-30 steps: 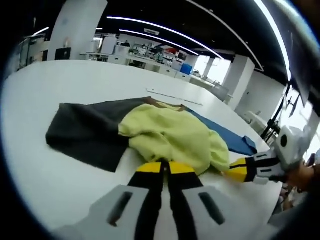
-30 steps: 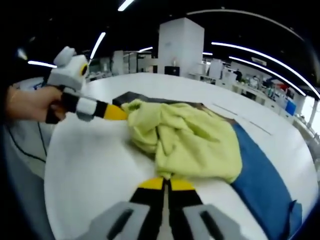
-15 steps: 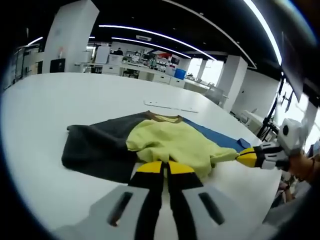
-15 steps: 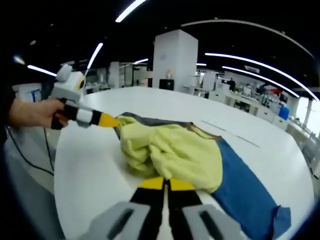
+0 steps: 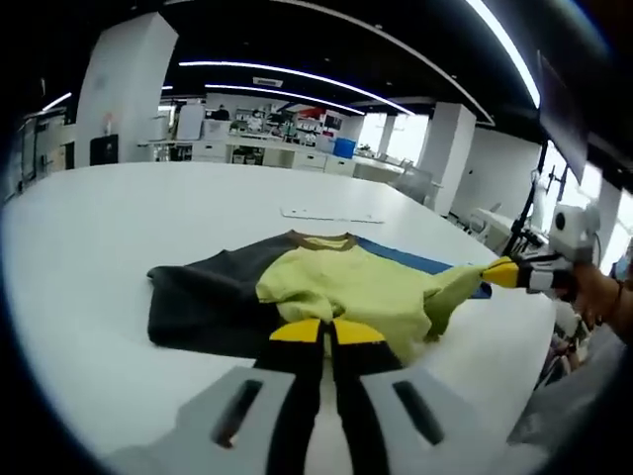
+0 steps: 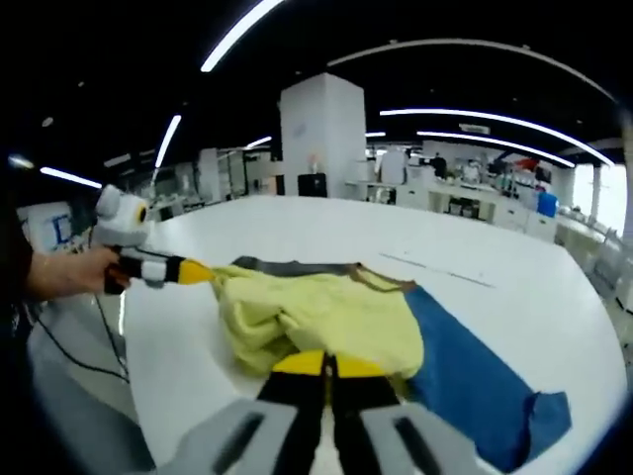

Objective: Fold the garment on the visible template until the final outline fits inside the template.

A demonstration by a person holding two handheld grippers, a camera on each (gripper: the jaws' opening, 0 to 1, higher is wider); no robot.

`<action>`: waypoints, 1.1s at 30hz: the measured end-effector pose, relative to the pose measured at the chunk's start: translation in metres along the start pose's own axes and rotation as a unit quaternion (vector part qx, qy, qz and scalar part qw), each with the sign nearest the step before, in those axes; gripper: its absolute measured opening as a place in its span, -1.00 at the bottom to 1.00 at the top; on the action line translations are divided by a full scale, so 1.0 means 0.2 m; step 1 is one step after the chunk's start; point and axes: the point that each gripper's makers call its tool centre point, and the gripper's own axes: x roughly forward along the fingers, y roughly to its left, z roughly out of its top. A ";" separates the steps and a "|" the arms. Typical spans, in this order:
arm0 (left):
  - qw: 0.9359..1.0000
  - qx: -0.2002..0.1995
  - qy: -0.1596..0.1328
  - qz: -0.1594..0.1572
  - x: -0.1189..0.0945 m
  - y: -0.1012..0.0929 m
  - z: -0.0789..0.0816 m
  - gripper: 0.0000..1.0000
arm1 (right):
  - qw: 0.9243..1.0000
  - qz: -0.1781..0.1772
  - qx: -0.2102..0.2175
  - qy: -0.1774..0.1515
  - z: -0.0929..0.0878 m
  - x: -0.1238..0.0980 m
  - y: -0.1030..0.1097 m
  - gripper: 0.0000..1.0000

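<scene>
On the table point(image 5: 89, 247) the garment point(image 5: 356, 287), yellow-green over grey and blue panels, now lies stretched wider than a second ago: we have pulled its bunched edges apart. Left gripper point(image 5: 318, 332) and right gripper point(image 6: 324, 364) each stay clamped on a yellow edge. Unfolding, likely; folding remains. No legible writing.

Both views look low across the garment point(image 5: 346, 287), from opposite sides.
</scene>
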 end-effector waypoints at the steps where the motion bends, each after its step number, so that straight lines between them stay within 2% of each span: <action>1: 1.000 0.002 0.001 0.000 -0.01 0.00 0.00 -1.00 | 1.000 -0.002 0.000 0.001 0.00 -0.01 -0.01 -1.00; 8: 1.000 0.009 -0.002 0.004 -0.03 0.08 0.03 -1.00 | 1.000 -0.023 0.015 0.003 0.03 -0.03 -0.11 -1.00; 14: 1.000 0.013 -0.008 0.004 0.02 0.12 0.09 -1.00 | 0.999 -0.045 0.028 0.003 0.07 0.01 -0.23 -1.00; 17: 1.000 0.014 -0.012 0.011 0.07 0.14 0.11 -1.00 | 0.998 -0.052 0.035 0.003 0.07 0.03 -0.27 -1.00; 20: 1.000 0.014 -0.016 0.009 0.13 0.17 0.13 -1.00 | 0.997 -0.064 0.034 0.011 0.06 0.09 -0.36 -1.00; 23: 1.000 0.022 -0.012 0.012 0.20 0.18 0.14 -1.00 | 0.996 -0.073 0.044 0.031 0.00 0.15 -0.42 -1.00; 27: 0.999 0.042 -0.001 0.019 0.30 0.21 0.13 -1.00 | 0.994 -0.082 0.053 0.042 -0.03 0.22 -0.48 -1.00; 33: 0.999 0.037 0.005 0.024 0.41 0.23 0.12 -1.00 | 0.992 -0.096 0.065 0.056 -0.09 0.30 -0.53 -1.00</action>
